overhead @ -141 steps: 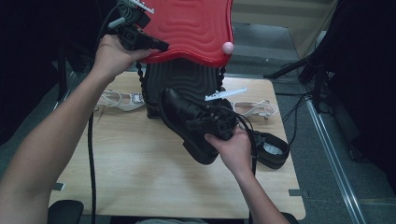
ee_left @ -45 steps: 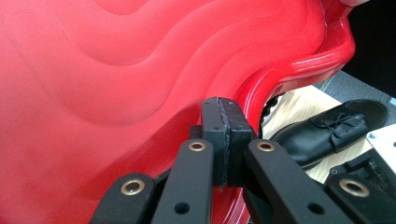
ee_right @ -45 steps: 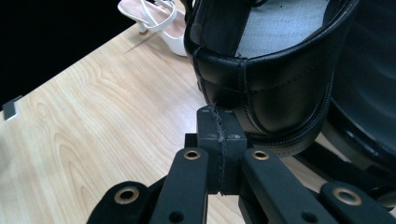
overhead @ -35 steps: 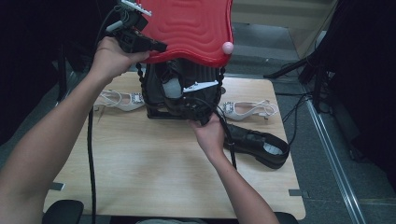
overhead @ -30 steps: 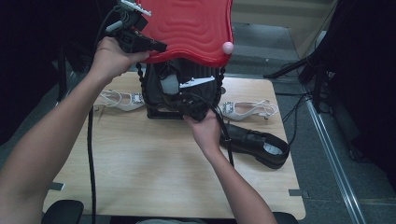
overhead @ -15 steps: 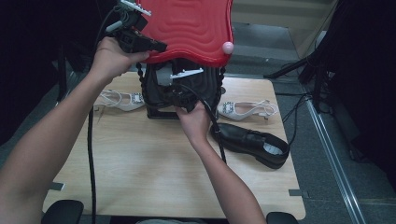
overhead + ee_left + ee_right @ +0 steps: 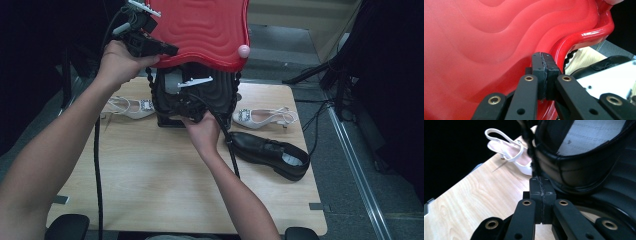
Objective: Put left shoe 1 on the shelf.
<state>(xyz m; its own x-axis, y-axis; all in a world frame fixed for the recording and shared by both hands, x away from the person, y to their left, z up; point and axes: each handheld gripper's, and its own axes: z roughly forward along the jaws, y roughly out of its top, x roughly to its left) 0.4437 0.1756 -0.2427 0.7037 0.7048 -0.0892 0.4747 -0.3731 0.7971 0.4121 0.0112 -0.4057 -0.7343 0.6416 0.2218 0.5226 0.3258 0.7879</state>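
A: Left gripper (image 7: 544,72) is up at the rim of the red lid (image 7: 200,30), pads pressed flat together and nothing visible between them. It looks to be propping the lid open, not pinching it

B: And that lid is a hard moulded shell, glossy, so I'd expect it to slide off a bare pad. The rolled rim is the place to brace it

A: Down below, the right gripper (image 7: 542,195) is in the mouth of the black case (image 7: 220,95), jaws shut tight, tips just at the collar of the black shoe (image 7: 579,152) that sits inside

B: Leather shoe with a stiff sole and a soft upper, some weight to it but nothing fragile. Take it by the heel collar, the edge is firm there

A: Its partner, the second black shoe (image 7: 267,152), lies on the table (image 7: 150,185) just right of the case, a white sandal (image 7: 262,116) behind it

B: Same grip for that one, I'd say, heel collar and not the smooth toe
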